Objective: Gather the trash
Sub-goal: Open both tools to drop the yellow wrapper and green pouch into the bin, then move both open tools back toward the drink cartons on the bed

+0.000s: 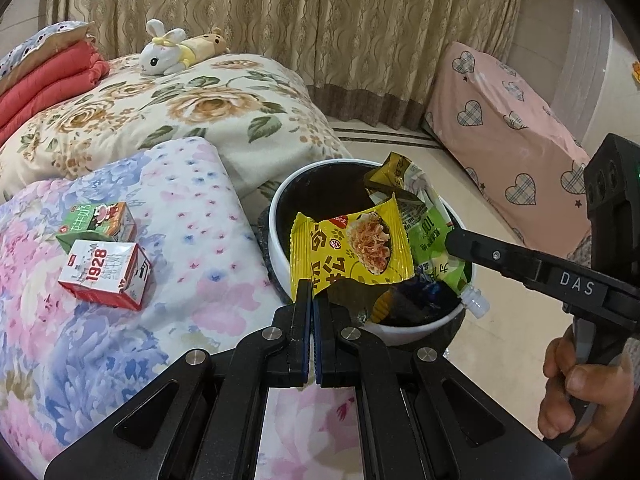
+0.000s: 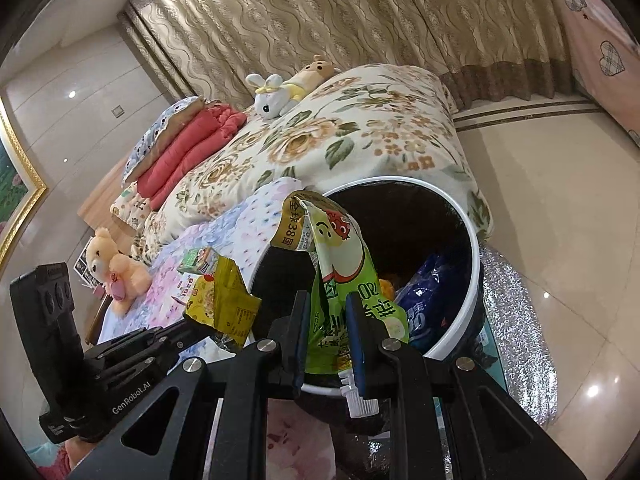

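Two close wrist views down onto one shared white bin.

Two cartons lie on the bed, left of the bin

Your right gripper is clamped on a green pouch, its white spout hanging below the fingers. The pouch stands over the near rim of the white bin, whose dark inside holds a blue packet. To your left, the left gripper pinches a yellow wrapper just beside the bin's rim. Behind the wrapper, a small green carton lies on the pastel quilt. A peach teddy sits further left, and a white bunny rests on the floral blanket.
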`<state>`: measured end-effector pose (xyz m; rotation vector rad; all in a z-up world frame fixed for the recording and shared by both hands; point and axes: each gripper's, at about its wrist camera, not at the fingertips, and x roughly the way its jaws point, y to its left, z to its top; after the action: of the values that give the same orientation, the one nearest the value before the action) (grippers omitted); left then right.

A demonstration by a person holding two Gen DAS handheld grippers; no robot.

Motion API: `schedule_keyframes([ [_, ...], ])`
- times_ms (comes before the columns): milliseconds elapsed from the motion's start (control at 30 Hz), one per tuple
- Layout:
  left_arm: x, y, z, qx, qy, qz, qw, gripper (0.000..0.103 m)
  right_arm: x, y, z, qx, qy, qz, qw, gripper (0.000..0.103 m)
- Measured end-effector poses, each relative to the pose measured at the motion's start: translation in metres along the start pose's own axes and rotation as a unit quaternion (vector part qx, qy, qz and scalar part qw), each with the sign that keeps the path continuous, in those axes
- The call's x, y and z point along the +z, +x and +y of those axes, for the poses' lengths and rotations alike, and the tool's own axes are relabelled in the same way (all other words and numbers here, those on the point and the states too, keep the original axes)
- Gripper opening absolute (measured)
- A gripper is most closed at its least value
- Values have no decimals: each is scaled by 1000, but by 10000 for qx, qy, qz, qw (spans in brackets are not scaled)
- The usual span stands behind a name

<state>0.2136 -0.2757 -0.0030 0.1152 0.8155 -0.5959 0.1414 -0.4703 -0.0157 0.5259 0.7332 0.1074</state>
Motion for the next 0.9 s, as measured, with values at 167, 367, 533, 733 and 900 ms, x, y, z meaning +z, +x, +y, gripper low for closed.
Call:
schedule_keyframes([
  [167,3,5,-2,11,8,19,10000,1,4,3,-2,-22,20,21,10000,18],
  [367,8,12,-4,-43,-10,79,10000,1,6,6,-5,-46,75,51,9999,18],
  [533,10,16,-5,-125,-48,140,9998,2,8,8,-7,-100,75,97,9999,23],
  [733,7,11,-3,-33,-102,64,9999,45,8,7,-5,-93,134,46,9999,42],
  [900,2,3,2,-67,-187,12,9998,45,7,4,-4,-72,187,-59,9998,59],
])
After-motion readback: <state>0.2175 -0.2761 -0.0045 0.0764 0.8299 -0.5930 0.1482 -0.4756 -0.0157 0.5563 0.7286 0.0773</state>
